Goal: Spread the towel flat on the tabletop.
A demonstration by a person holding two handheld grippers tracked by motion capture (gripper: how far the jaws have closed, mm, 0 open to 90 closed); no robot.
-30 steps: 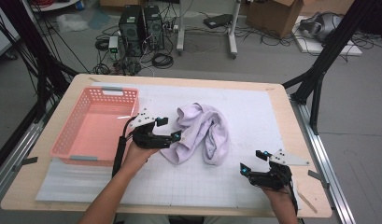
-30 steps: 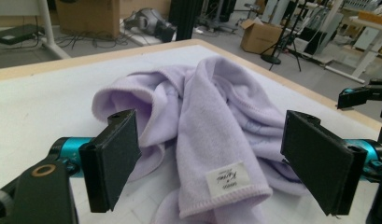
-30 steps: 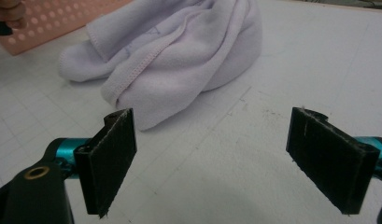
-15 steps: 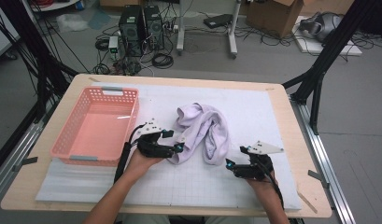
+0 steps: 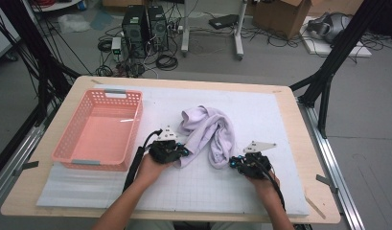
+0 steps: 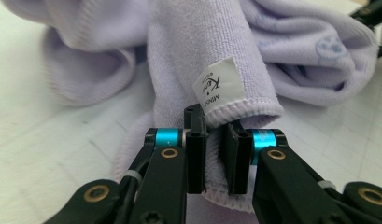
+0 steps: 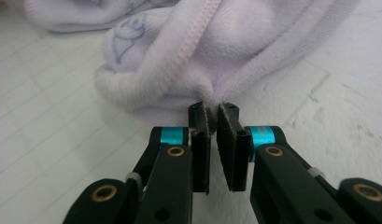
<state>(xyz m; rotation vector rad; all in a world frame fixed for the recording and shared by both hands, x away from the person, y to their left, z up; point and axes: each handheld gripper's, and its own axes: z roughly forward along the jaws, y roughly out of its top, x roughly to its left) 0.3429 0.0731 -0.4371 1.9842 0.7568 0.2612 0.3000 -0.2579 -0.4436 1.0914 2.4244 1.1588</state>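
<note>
Both tongs [image 5: 184, 151] [image 5: 233, 163] closed onto towel [image 5: 208, 132] corners between them.

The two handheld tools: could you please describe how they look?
Both the left tool and the right tool have black jaws with cyan bands and brass-coloured rivets. In the high view each carries a grey three-cornered plate and trails a black cable. The forearms are bare.
</note>
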